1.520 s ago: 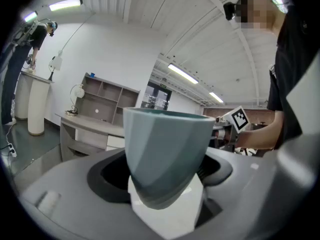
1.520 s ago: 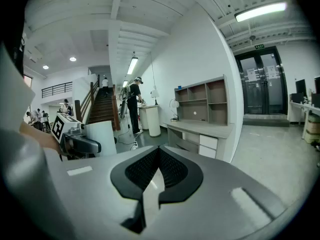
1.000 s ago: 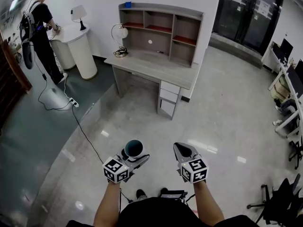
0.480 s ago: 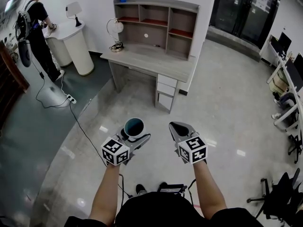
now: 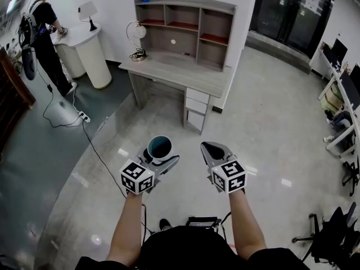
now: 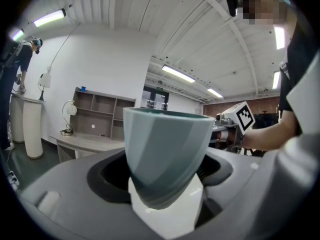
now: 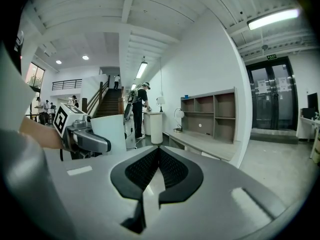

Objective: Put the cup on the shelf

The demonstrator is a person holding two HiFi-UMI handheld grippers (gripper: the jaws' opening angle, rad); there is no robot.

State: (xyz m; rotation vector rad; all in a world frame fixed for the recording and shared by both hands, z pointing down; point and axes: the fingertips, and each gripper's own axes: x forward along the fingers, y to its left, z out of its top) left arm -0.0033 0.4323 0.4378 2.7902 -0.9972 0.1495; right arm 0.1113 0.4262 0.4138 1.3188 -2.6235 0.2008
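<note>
Gripped upright in the left tool [image 5: 161, 158]: a pale grey-blue faceted cup [image 5: 160, 147] with a dark teal inside, mouth up. Jaws spread wide and pressed on the narrow lower body, seen plainly in the left gripper view, where the cup [image 6: 165, 149] fills the gap of that tool [image 6: 165, 186]. Right tool [image 5: 212, 149] carried just beside it, jaws closed flat together with nothing between them [image 7: 151, 176].

Cup carried in the air over the glossy grey floor [image 5: 264, 128], well apart from the grey table [image 5: 183, 76] ahead. Grey wooden shelf unit [image 5: 185, 30] of open compartments standing along the table's rear edge, against the white wall.

Handling, judged from looks: stiff, hard-walled, probably ceramic or hard plastic, so light to moderate in weight and likely to chip or break if dropped. Smooth surface and a wall that widens upward, so apt to tip or slide in the pads if jolted. Best hold where it is now: low on the body, across two opposite flat facets, kept level. Firm squeeze safe enough, no give in the wall expected.
</note>
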